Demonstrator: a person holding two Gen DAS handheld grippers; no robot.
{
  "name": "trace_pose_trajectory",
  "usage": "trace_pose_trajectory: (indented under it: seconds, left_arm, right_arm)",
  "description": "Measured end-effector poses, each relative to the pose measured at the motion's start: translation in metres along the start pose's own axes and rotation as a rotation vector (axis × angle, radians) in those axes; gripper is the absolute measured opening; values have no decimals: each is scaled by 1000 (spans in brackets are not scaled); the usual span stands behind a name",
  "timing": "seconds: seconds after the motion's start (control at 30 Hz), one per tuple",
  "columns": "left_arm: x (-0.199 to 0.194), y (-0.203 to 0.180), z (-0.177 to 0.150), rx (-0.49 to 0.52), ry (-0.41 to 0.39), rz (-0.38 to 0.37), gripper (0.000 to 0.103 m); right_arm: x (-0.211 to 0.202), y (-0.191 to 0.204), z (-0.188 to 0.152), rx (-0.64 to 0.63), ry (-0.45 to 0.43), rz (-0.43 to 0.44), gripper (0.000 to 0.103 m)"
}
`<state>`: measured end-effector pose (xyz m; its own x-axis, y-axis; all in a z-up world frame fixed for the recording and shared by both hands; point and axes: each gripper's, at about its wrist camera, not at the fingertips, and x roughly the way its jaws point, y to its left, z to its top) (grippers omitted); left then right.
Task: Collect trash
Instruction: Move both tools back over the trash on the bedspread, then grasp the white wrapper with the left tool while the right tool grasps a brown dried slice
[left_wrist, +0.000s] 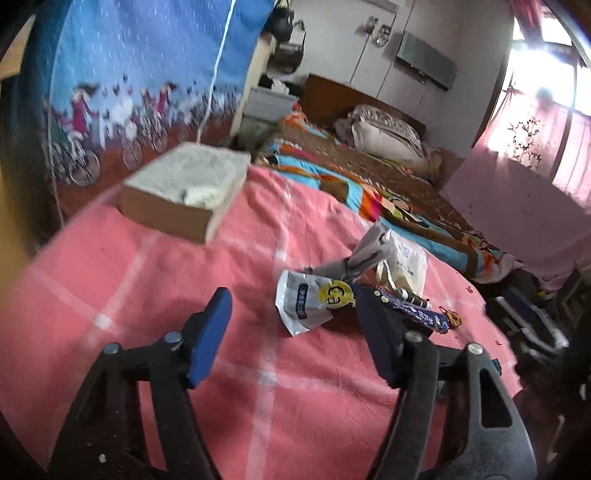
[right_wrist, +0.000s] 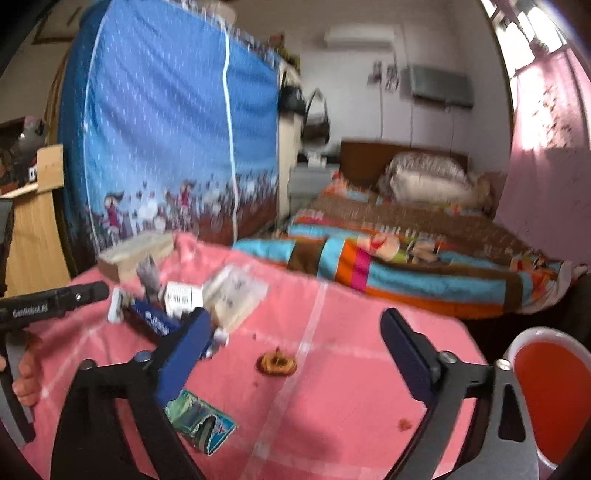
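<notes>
A heap of trash lies on the pink checked cloth (left_wrist: 129, 295): a white wrapper with a yellow circle (left_wrist: 314, 299), a dark blue wrapper (left_wrist: 417, 314), crumpled grey paper (left_wrist: 365, 254) and a clear plastic bag (left_wrist: 406, 266). My left gripper (left_wrist: 291, 299) hangs open just short of the white wrapper, with nothing between its pads. In the right wrist view the same heap (right_wrist: 184, 299) sits beyond my left finger. My right gripper (right_wrist: 295, 321) is open above a brown round scrap (right_wrist: 277, 363). A teal picture wrapper (right_wrist: 201, 421) lies under its left finger.
A cardboard box topped with white foam (left_wrist: 184, 192) stands at the far left of the cloth. A red bin with a white rim (right_wrist: 535, 332) is at the right. A hand (right_wrist: 26, 376) holds the left gripper's handle (right_wrist: 55, 299). A bed (right_wrist: 406, 251) lies beyond the cloth.
</notes>
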<state>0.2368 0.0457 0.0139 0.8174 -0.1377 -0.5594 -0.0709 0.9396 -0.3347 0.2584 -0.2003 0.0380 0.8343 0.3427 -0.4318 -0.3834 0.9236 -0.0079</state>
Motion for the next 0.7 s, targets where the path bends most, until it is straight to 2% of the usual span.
trace_pose_trajectory:
  seconds: [0.23,0.3,0.47,0.53,0.6,0.63,0.7]
  left_arm:
    - [13,3,2,-55,46,-78,62]
    - [14,3,2,-67,50,-95,59]
    - [15,8,1,-100,55,-125,58]
    - [15,9,3,-98,56,-132,51]
    - [14,7,3,-84,56,-132,50]
    - [14,7,3,-81,58,-135,48]
    - [15,6,3,-73,68,-137,32]
  right_arm:
    - [38,-1,-8,16,210,50,67]
    - [43,-1,-10,23,246,68,59]
    - [43,-1,-13,27,258,78,57]
    - [42,-1,-14,28,263,79,55]
    - [44,0,-14,28,269,83,49]
    - [44,0,-14,29,271,87,48]
    - [45,0,-14,34,276,97,40]
